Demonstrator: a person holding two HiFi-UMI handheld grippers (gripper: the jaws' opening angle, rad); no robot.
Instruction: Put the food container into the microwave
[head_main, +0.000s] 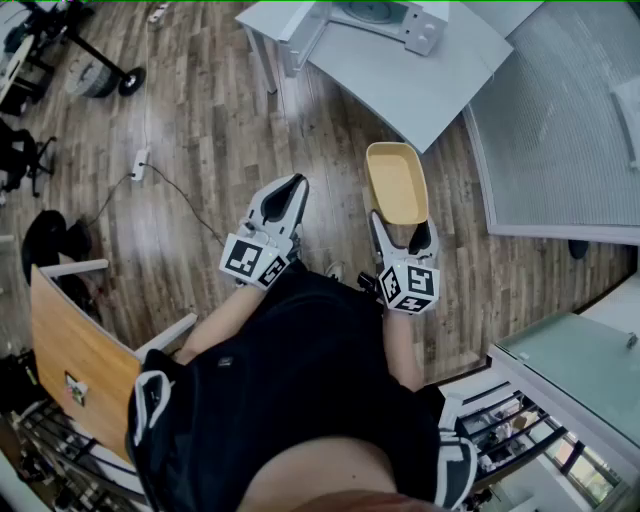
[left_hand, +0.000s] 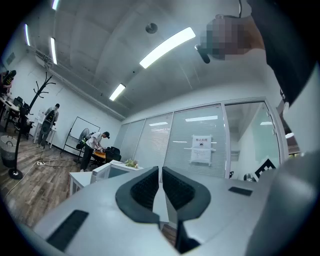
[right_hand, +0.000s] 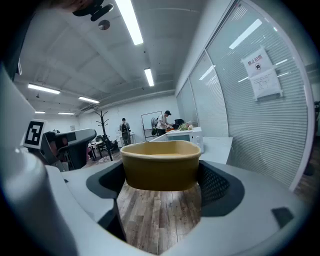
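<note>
At the far left of the head view a power strip (head_main: 140, 162) lies on the wooden floor (head_main: 200, 120). Next comes the left gripper (head_main: 296, 184), held out over the floor in front of the person. In the left gripper view its jaws are pressed together with only a thin slit between the dark pads (left_hand: 146, 189), and nothing is caught in them. Just to its right, the right gripper (head_main: 403, 228) pinches the near end of the yellow food container (head_main: 396, 183), which hangs in the air above the floor. In the right gripper view the container sits level between both jaws. Ahead stands a white surface (head_main: 410, 80) bearing the microwave (head_main: 372, 14), well apart from the container. At the far right is a glass wall with blinds (head_main: 560, 120)
</note>
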